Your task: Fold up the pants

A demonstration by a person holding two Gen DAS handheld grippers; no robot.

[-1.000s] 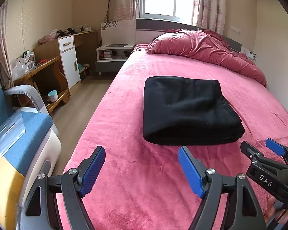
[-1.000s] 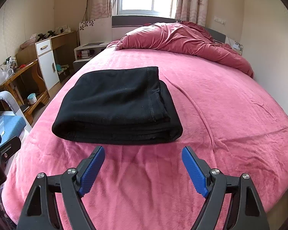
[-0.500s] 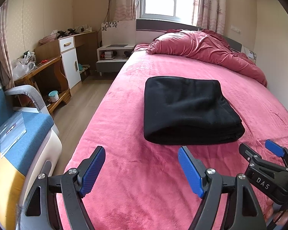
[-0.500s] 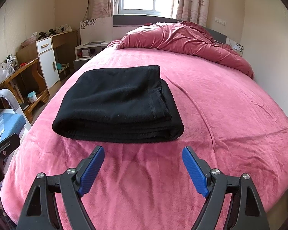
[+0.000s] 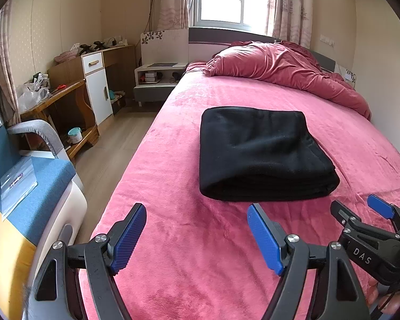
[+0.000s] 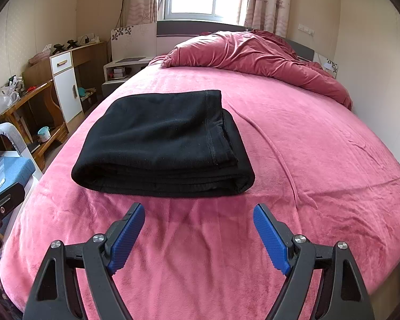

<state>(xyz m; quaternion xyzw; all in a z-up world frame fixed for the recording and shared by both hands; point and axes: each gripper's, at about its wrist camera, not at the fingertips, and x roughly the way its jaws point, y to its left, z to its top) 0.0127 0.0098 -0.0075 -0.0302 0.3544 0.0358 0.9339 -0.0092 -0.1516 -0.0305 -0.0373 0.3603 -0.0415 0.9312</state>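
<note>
While the black pants [image 6: 162, 144] lay folded in a thick, squared stack on the pink bed [image 6: 320, 146], both the left tool [image 5: 197, 236] and the right tool [image 6: 200, 236] hung just short of its near edge, spread wide and empty. By my judgement, the fold looked finished; only gentle flattening of the layered near edge, without dragging the stack, seemed worthwhile.

Bed [image 5: 226, 253] covered by a pink blanket; crumpled red duvet [image 5: 285, 72] at its head beneath a curtained window [image 5: 221, 0]. White nightstand [image 5: 157, 77], wooden desk [image 5: 53, 98] and blue chair [image 5: 34, 186] alongside.
</note>
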